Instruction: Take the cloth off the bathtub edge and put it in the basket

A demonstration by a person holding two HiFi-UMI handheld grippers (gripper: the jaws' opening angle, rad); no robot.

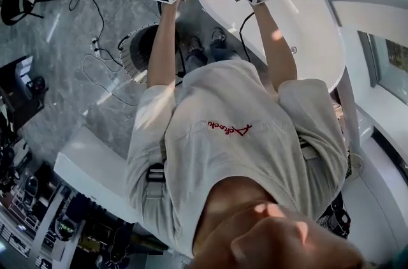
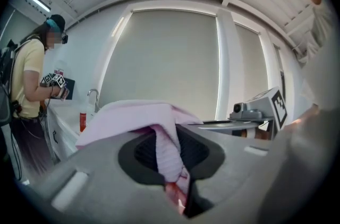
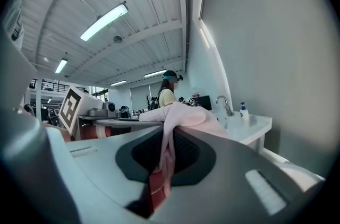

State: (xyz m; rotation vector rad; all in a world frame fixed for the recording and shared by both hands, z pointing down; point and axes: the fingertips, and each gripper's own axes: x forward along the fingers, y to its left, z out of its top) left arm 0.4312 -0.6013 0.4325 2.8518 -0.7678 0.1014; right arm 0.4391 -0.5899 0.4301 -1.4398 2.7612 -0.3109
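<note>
1. Fingers [image 2: 106,180] of the left gripper [image 2: 178,201] are clenched on a fold of the pink cloth [image 2: 138,117], which runs down between them and bunches over their tips.
2. Right gripper [image 3: 159,186] fingers [image 3: 228,175] are likewise clamped on the cloth, a narrow fold pinched between them and the rest heaped on top.
3. In the head view both grippers are held up side by side at the far end of the person's outstretched arms, with the cloth stretched between them.
4. That cloth hangs in the air over the left rim of the white bathtub [image 1: 274,25], clear of it.
5. On the grey floor, left of the tub and nearer than the grippers, stands a round ribbed basket [image 1: 131,51].
6. Another person [image 2: 29,90] stands at a white worktop [image 3: 249,130] with a tap [image 2: 93,95] and a red bottle [image 2: 83,121].
</note>
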